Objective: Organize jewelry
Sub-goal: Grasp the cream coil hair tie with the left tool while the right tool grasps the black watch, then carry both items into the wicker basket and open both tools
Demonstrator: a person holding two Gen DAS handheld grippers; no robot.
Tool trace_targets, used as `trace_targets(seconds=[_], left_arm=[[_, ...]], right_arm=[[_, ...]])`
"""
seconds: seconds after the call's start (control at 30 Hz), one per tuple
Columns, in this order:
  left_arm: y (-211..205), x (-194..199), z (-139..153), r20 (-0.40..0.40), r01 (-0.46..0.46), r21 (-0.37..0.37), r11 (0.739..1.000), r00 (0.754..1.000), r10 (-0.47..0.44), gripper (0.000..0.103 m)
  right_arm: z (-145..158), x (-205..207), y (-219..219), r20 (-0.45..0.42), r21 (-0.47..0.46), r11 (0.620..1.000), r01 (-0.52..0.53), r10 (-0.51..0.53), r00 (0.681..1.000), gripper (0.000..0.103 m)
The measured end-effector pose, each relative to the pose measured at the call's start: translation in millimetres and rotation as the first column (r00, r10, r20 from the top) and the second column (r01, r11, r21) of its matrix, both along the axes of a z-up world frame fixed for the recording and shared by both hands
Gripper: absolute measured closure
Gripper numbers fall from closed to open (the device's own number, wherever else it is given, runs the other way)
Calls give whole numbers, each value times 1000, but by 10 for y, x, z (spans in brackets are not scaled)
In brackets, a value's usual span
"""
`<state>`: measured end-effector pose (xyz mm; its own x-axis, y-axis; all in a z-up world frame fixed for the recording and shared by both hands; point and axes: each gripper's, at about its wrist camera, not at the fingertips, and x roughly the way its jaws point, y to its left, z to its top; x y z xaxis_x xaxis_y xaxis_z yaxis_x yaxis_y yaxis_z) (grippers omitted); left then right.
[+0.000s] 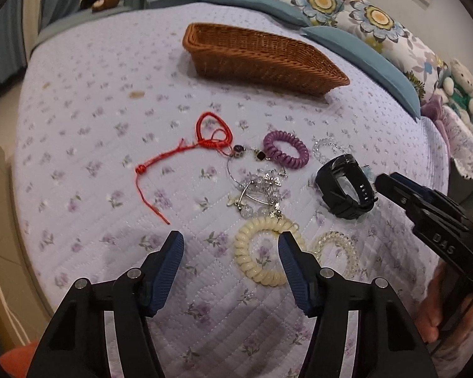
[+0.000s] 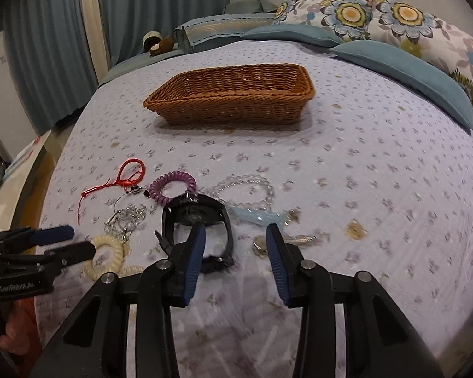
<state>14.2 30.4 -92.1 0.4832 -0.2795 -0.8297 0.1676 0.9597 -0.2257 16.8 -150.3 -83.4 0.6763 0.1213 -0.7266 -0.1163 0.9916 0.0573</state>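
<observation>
Jewelry lies scattered on a floral quilt: a red cord bracelet (image 1: 209, 140), a purple coil band (image 1: 286, 149), a silver charm bracelet (image 1: 258, 192), a cream coil band (image 1: 261, 250), a clear coil band (image 1: 337, 252), a clear bead bracelet (image 2: 246, 193) and a black watch (image 1: 347, 186). A brown wicker basket (image 1: 261, 58) stands behind them. My left gripper (image 1: 231, 244) is open and empty, just left of the cream band. My right gripper (image 2: 235, 234) is open and empty, its left finger by the black watch (image 2: 195, 223).
Teal and flowered pillows (image 2: 403, 28) line the far right of the bed. The bed's left edge (image 1: 19, 189) drops to the floor. A light blue piece (image 2: 258, 215) and small gold items (image 2: 356, 230) lie right of the watch.
</observation>
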Motion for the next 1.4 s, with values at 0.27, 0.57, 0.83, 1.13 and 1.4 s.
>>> trace_targets(seconds=[0.27,0.57,0.83,1.13,1.4], left_arm=[[-103,32,-78,-21,33,52,998,999,-32,52],[-115,73,-52,1,29,75,997,1000,-29,92],[-8,-19,304,153,19,-2,1000,988,-18,92],[-78,690,993,307,7,6,1000,952,-9,92],[-139,2119,1016,302,10,-32,999,953,0,92]], right_arm=[[-168,223,165,-54,-39,999,-23,21,998,83],[-166,214,200,-49,-37,999,-35,33,998,95],[24,107,134,20,11,1000,-29,29,999,95],[657,616,34,132,26,1000,15,-19,991,95],[717,1909,-37,124,1,998,61,-61,990,95]])
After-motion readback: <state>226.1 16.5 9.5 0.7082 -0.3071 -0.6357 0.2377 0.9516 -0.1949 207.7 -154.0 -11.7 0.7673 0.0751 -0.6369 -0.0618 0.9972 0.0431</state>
